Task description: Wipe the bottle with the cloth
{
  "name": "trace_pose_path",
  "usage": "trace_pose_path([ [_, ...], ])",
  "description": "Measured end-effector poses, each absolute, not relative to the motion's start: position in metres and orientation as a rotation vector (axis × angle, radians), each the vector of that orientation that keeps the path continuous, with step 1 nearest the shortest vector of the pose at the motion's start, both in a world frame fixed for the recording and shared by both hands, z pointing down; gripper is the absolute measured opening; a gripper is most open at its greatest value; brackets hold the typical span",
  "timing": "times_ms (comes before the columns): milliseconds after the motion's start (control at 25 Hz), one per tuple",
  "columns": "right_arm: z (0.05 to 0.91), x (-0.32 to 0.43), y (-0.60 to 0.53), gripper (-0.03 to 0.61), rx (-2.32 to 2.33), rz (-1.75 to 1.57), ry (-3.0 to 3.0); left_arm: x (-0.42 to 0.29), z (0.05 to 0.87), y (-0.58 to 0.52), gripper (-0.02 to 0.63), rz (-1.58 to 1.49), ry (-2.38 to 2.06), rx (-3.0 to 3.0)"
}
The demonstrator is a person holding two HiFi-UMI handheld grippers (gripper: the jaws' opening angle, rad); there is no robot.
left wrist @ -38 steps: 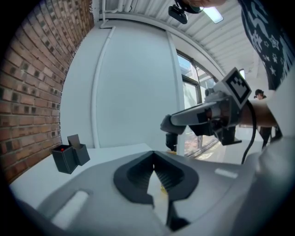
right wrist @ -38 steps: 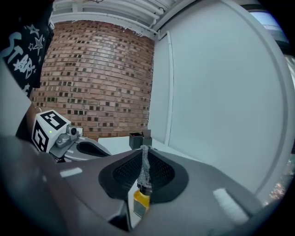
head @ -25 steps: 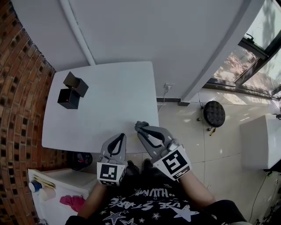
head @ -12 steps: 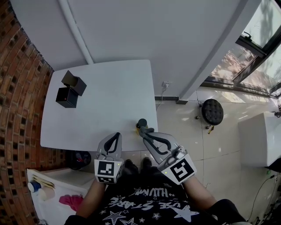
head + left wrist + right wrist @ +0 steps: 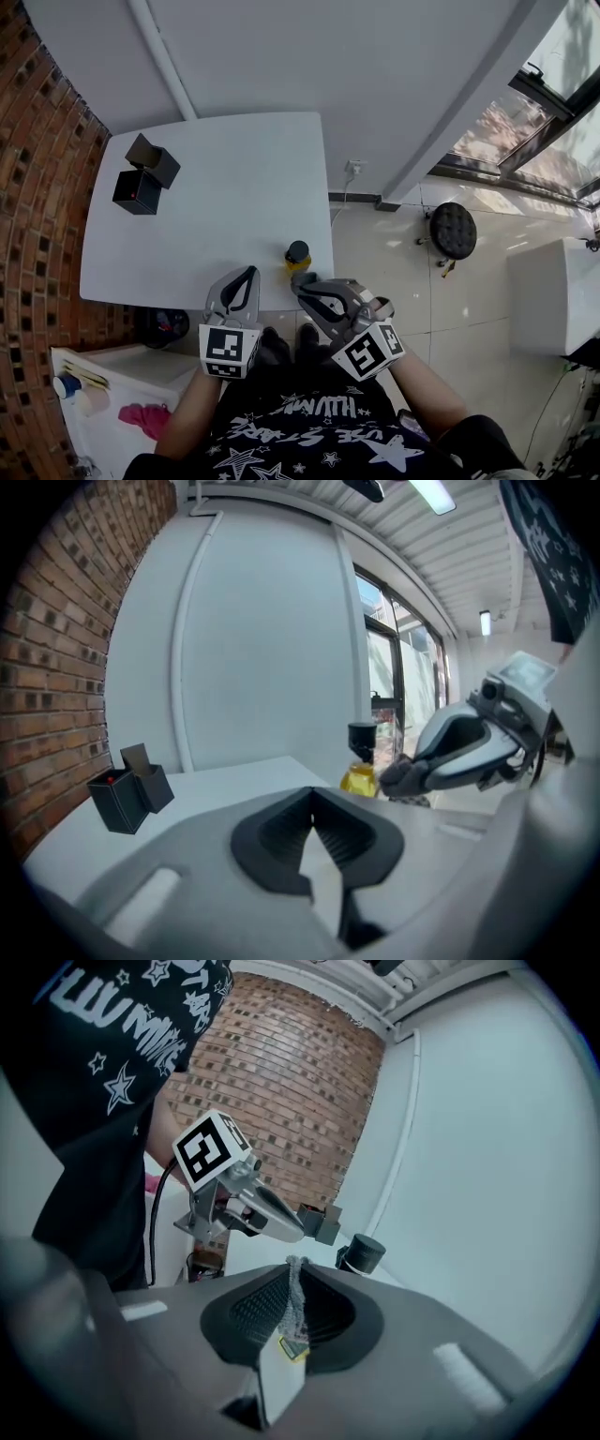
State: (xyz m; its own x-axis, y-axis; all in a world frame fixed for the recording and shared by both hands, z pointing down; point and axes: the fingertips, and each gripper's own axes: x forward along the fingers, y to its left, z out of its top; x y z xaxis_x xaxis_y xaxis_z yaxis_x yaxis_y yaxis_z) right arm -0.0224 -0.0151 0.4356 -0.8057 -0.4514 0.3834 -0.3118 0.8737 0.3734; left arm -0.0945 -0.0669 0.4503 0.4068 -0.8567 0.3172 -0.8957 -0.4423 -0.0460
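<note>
A small bottle (image 5: 297, 255) with a yellow body and a black cap stands upright near the white table's (image 5: 216, 206) front right edge. My right gripper (image 5: 302, 282) hovers just in front of it, shut on a grey cloth (image 5: 298, 278). In the right gripper view the cloth (image 5: 293, 1299) is pinched between the jaws, with the bottle's cap (image 5: 362, 1252) just beyond. My left gripper (image 5: 246, 275) is shut and empty at the table's front edge, left of the bottle. The left gripper view shows the bottle (image 5: 361, 764) with the cloth (image 5: 397, 776) beside it.
Two black boxes (image 5: 142, 176) sit at the table's far left, by the brick wall (image 5: 37, 187). A white pipe (image 5: 159, 56) runs up the wall behind the table. To the right lie a tiled floor, a round black stool (image 5: 454, 231) and a window.
My right gripper drew back toward the person with the cloth, and the bottle it hid now shows. The left gripper moved little.
</note>
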Motion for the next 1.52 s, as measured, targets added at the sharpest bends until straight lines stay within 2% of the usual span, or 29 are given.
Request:
trace_pose_path([
  [600, 0.477, -0.028, -0.019, 0.038, 0.310, -0.428, -2.576, -0.084, 0.452, -0.078, 0.005, 0.474, -1.586, 2.520],
  [1520, 0.551, -0.028, -0.031, 0.038, 0.256, -0.211, -2.520, -0.077, 0.469, -0.086, 0.005, 0.523, -1.551, 2.511],
])
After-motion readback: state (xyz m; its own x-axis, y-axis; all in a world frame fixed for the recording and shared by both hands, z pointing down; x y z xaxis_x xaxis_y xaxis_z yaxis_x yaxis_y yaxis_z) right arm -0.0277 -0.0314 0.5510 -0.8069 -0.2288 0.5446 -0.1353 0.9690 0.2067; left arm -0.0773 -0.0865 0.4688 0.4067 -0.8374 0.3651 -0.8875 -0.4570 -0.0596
